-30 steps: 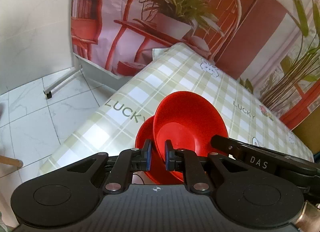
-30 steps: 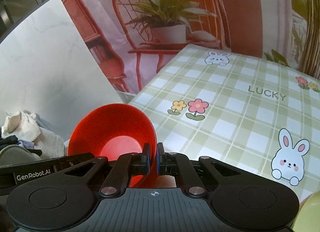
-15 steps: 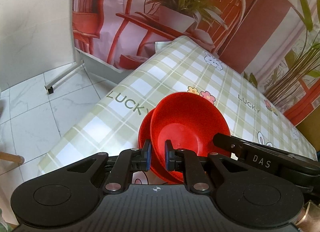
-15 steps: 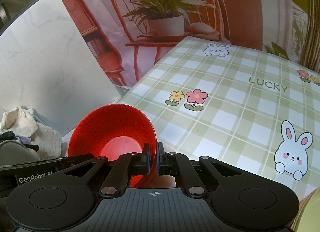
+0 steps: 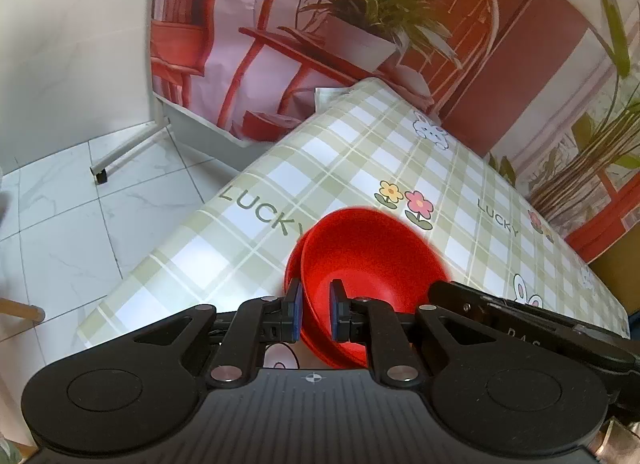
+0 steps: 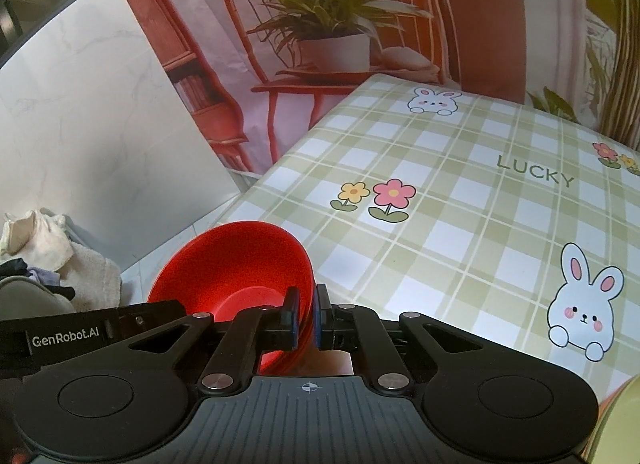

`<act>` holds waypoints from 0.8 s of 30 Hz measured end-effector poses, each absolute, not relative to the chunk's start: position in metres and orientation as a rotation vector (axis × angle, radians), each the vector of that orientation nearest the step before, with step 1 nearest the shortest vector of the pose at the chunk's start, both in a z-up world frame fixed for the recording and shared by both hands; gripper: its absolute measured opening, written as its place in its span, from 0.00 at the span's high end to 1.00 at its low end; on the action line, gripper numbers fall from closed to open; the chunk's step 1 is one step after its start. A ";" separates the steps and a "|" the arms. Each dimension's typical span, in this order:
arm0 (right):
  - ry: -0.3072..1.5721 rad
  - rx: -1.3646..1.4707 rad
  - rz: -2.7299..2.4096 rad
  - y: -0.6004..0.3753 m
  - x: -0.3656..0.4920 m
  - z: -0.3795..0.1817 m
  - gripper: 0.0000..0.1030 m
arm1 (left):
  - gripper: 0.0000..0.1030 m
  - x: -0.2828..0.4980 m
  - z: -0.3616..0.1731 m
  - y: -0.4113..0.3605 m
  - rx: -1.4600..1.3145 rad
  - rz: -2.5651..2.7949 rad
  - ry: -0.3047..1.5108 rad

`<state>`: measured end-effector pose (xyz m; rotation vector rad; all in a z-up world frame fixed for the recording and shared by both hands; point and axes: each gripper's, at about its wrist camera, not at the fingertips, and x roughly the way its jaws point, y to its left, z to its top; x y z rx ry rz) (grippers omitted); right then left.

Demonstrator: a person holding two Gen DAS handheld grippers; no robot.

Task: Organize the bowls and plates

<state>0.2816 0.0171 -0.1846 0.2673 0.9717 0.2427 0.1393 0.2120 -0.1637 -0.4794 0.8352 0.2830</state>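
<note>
Two red bowls sit nested, the inner bowl (image 5: 372, 256) inside the outer bowl (image 5: 291, 264), low over the checked tablecloth (image 5: 340, 152). My left gripper (image 5: 316, 310) has its blue pads on either side of their near rim; its jaws are opening slightly, with the rim still pinched between them. In the right wrist view the red bowl (image 6: 232, 264) shows at lower left, and my right gripper (image 6: 306, 318) is shut on its right rim. Each gripper's black body shows in the other's view, the right one (image 5: 520, 328) and the left one (image 6: 60, 340).
The tablecloth (image 6: 460, 224) has flower, rabbit and LUCKY prints. A printed backdrop of a chair and plant hangs behind it. White floor tiles (image 5: 60, 224) and a stand leg (image 5: 120, 152) lie to the left. A cloth pile (image 6: 40, 240) is at far left, a pale yellow object (image 6: 616, 424) at bottom right.
The inner bowl has sunk from a raised tilt deeper into the outer one. The printed flowers behind it now show in the left wrist view. Both grippers stay on the rims.
</note>
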 end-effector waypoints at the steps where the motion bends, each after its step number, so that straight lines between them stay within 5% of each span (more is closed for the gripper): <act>1: 0.972 0.265 0.240 0.017 0.282 -0.185 0.91 | 0.78 0.139 -0.163 0.212 -0.477 0.288 0.831; 4: 0.977 0.265 0.236 0.017 0.281 -0.185 0.90 | 0.68 0.138 -0.162 0.216 -0.480 0.302 0.819; 24: 1.012 0.320 0.253 0.018 0.283 -0.206 0.89 | 0.73 0.146 -0.192 0.220 -0.545 0.276 0.843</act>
